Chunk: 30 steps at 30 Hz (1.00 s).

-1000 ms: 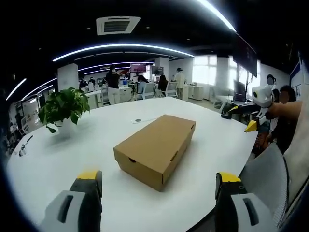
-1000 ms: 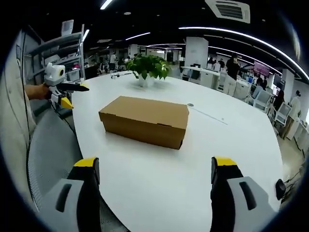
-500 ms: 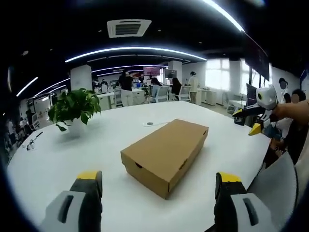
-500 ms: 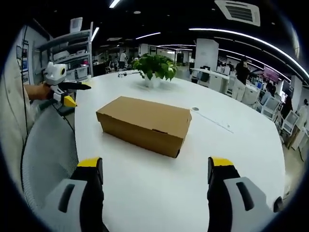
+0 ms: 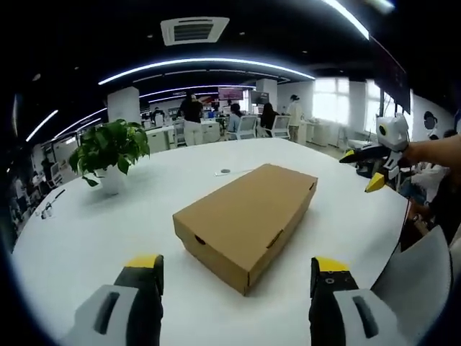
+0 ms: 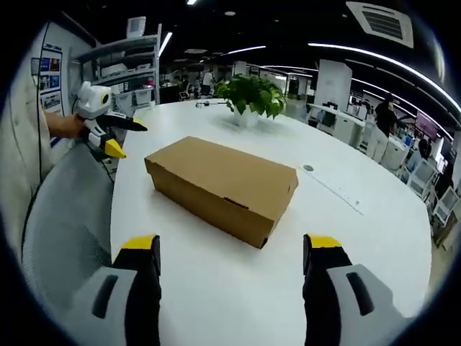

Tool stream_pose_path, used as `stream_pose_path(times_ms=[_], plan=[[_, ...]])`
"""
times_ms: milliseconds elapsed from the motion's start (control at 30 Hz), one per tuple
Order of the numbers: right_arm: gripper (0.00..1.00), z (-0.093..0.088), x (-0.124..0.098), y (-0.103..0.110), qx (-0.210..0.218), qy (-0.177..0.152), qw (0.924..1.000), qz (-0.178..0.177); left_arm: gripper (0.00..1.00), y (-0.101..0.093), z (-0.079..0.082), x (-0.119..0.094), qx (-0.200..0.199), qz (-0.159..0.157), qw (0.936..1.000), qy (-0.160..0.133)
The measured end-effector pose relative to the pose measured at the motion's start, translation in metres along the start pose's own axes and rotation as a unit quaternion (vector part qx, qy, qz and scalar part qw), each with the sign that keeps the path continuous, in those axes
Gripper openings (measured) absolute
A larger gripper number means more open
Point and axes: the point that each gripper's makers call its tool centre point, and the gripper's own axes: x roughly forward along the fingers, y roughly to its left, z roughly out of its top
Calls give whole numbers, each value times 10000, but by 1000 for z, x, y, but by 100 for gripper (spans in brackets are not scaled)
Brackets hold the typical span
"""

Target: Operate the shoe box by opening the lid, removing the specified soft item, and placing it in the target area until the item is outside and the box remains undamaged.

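On the white table the shoe box lies shut, lid down, and it looms nearer in both views than a second ago, since I have brought both tools closer. My left gripper and right gripper hang with jaws spread wide, holding nothing, short of the box. A potted plant stands beyond it, well apart. A grey chair back sits at the table's edge in the right gripper view; people at desks show far off in the left gripper view.
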Motion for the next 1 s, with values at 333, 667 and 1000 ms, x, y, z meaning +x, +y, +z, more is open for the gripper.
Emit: stream_pose_path(times_ms=[333, 667, 1000], plan=[[70, -2, 22, -11, -194, 150, 9991, 360, 73, -5, -7, 17, -59, 69, 9998, 195], [60, -4, 47, -25, -353, 281, 9976, 530, 61, -10, -18, 38, -317, 77, 9986, 418], [52, -13, 71, -28, -470, 568, 9945, 742, 55, -12, -24, 59, -434, 263, 9973, 524]])
